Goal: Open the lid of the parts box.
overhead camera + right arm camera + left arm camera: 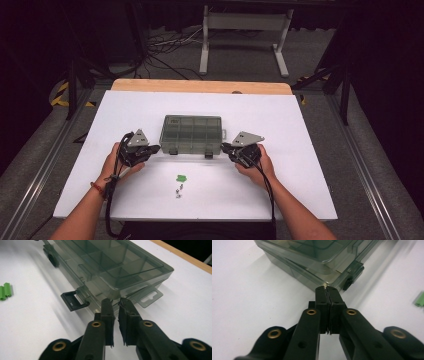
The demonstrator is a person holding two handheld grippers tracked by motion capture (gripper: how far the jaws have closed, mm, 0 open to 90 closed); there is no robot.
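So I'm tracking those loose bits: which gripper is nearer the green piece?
Left, narrowly. The left gripper sits up-left of the green piece; the right gripper is up-right, slightly farther.

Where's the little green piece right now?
In the high view, the green piece lies on the white table, just in front of the clear compartment box, with small screws beside it.

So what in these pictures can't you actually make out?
- Small metal bits near the green plastic piece, high view: too small to identify.
- Smoky translucent plastic compartment box: the tinted lid hides whether the compartments hold anything.
- Left hand-held gripper: jaws shut at the box's corner; whether the tips touch it is unclear.
- Right hand-held gripper: a narrow slit remains; whether the tips pinch the box's edge is hidden.
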